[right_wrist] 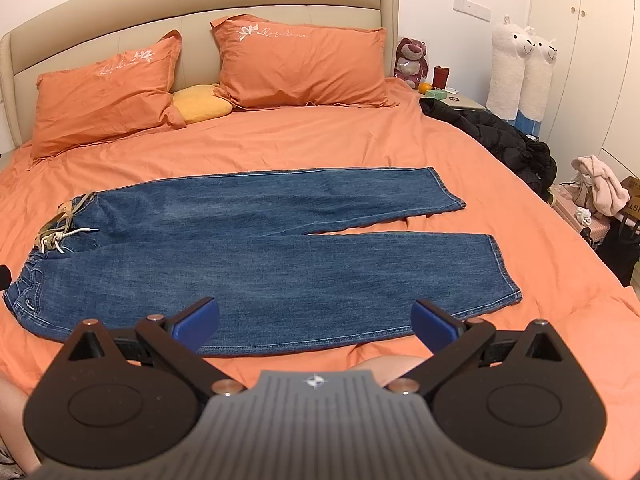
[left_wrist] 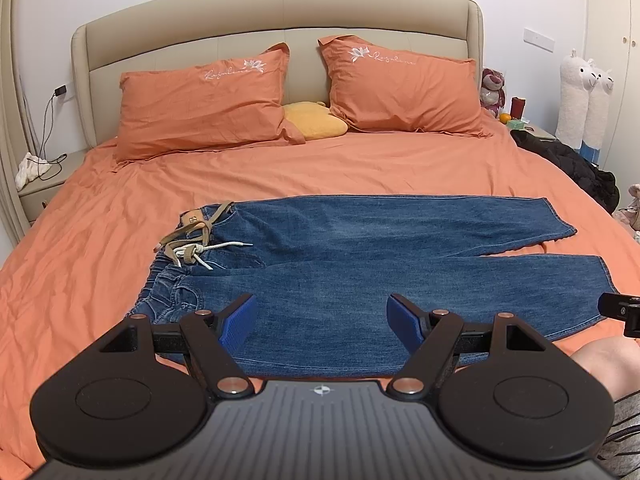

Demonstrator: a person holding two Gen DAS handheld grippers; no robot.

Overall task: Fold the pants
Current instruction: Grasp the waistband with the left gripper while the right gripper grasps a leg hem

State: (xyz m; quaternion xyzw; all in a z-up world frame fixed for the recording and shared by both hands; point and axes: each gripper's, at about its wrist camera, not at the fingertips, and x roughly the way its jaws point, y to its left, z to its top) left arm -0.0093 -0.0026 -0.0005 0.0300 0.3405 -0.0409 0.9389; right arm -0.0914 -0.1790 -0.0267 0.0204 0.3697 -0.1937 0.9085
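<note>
Blue jeans [left_wrist: 340, 264] lie flat across the orange bed [left_wrist: 360, 168], waist to the left with a tan belt and white drawstring [left_wrist: 192, 248], both legs spread to the right. They also show in the right wrist view [right_wrist: 260, 256]. My left gripper [left_wrist: 322, 320] is open and empty, hovering above the near leg close to the waist. My right gripper [right_wrist: 314, 322] is open and empty, above the near edge of the near leg. A tip of the right gripper shows at the left wrist view's right edge [left_wrist: 624, 312].
Two orange pillows [left_wrist: 200, 104] and a yellow cushion [left_wrist: 316, 120] lie by the beige headboard [left_wrist: 280, 12]. A black jacket [right_wrist: 500, 136] hangs off the bed's right side. Nightstands, plush toys [right_wrist: 520, 64] and bags stand around. My knee [right_wrist: 388, 366] is at the bed's near edge.
</note>
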